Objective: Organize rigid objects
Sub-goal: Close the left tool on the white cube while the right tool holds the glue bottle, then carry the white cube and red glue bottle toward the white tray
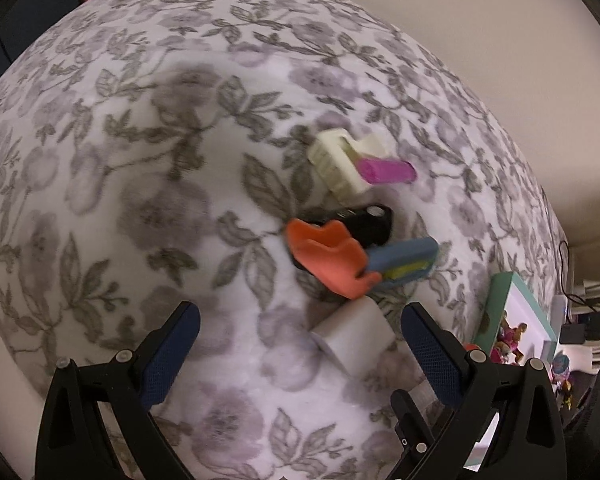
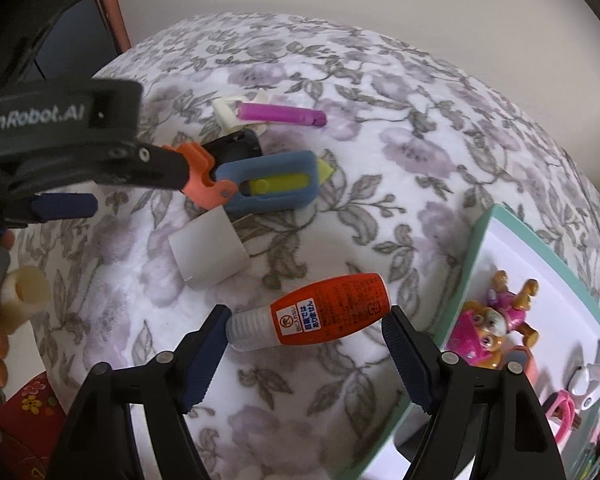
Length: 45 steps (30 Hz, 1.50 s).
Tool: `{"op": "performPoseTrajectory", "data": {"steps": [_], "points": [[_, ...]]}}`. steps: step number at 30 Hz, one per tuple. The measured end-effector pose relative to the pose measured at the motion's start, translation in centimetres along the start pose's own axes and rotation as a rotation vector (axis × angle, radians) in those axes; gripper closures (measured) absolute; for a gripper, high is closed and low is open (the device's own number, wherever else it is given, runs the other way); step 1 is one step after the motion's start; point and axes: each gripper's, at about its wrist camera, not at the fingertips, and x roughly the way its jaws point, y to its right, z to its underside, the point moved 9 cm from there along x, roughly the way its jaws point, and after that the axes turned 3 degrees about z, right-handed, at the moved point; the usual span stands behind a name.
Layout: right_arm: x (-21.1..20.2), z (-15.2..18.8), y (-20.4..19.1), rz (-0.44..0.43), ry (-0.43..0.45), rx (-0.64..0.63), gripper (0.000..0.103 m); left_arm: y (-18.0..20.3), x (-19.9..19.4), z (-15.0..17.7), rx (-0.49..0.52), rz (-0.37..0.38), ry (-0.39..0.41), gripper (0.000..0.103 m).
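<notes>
Right gripper (image 2: 306, 330) squeezes the orange glue bottle (image 2: 320, 312), pointing steeply down. Left gripper (image 1: 300, 330) hangs open, hiding part of the orange clip (image 2: 204, 178). Far objects look blurry.

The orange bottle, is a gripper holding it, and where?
Yes. The right gripper holds the orange bottle lengthwise, one pad on its clear cap, the other on its base.

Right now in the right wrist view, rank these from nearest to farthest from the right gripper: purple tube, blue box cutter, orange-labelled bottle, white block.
1. Orange-labelled bottle: held lengthwise between the right gripper fingers.
2. White block: just beyond, to the left.
3. Blue box cutter: farther up, centre of the pile.
4. Purple tube: farthest, at the pile's back.
</notes>
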Motion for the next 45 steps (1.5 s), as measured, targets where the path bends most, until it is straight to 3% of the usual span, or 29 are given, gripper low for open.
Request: {"op": "performPoseTrajectory", "data": {"steps": [8, 19, 25, 29, 36, 45], "points": [[-0.2, 0.7, 1.0, 0.004, -0.008, 0.014, 0.024, 2.1, 1.4, 1.1, 0.053, 0.011, -0.041, 0.003], [-0.3, 0.9, 1.4, -0.005, -0.005, 0.023, 0.024, 3.1, 3.5, 2.0, 0.109, -0.042, -0.074, 0.003], [-0.3, 0.9, 1.7, -0.006, -0.005, 0.031, 0.024, 3.3, 4.3, 2.7, 0.132, -0.062, -0.089, 0.026], [-0.4, 0.9, 1.9, -0.006, -0.003, 0.039, 0.024, 4.1, 4.6, 3.2, 0.148, -0.031, -0.097, 0.042], [-0.5, 0.8, 2.0, -0.006, 0.0, 0.045, 0.024, 4.8, 4.9, 3.3, 0.144, -0.03, -0.098, 0.042], [-1.6, 0.2, 2.5, -0.012, 0.035, 0.071, 0.024, 5.1, 2.3, 2.5, 0.158, -0.011, -0.053, 0.042]]}}
